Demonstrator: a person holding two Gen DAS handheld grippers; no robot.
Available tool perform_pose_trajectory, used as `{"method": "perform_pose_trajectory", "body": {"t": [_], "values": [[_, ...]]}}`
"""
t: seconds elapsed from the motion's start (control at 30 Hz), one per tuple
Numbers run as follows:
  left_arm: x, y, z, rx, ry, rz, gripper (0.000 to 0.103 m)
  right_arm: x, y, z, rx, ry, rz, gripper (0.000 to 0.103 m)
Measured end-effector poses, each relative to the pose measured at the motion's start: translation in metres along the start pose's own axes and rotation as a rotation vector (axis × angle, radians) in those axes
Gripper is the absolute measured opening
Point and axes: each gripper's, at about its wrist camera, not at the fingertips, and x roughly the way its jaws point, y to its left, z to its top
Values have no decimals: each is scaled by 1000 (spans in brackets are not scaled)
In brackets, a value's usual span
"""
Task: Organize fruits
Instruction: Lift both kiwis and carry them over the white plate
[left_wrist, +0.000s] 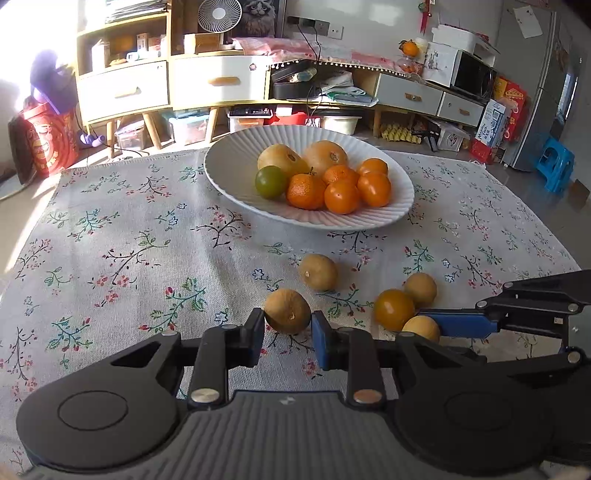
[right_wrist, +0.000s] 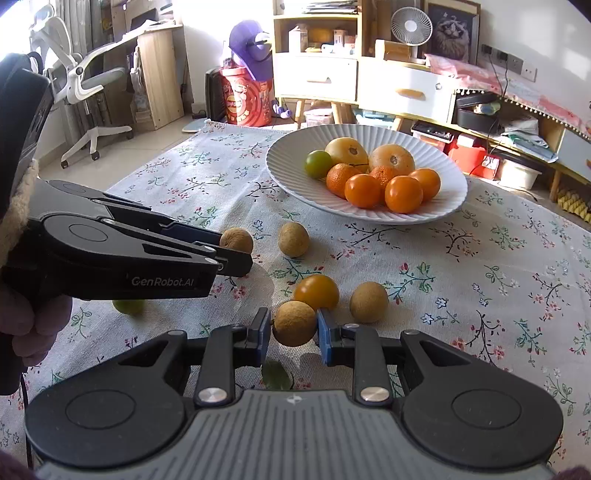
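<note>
both pinched shut on small round brown fruits: left gripper (left_wrist: 288, 326) on one (left_wrist: 287, 311), right gripper (right_wrist: 294, 330) on another (right_wrist: 294, 323), low over the flowery cloth (left_wrist: 147, 240). straight ahead and higher up, the white plate (left_wrist: 229, 162) with oranges (left_wrist: 341, 184). about equally near for both, no long side on round fruit.

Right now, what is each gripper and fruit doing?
Left gripper: shut on a brown fruit.
Right gripper: shut on another brown fruit.
White plate: holds a fruit pile.
Orange fruit: loose on the tablecloth.
Small green fruit: loose beneath the left gripper.
</note>
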Motion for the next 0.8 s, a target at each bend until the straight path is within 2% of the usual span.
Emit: {"method": "perform_pose_trajectory", "body": {"t": [0.4,0.8], "values": [[-18,0,10,-38,-29,-12,17,-13,-3,16,34,-42,17,24],[-23,1,26,-76,-92,-4,17,-21,-21,44,92,-118,-25,24]]}}
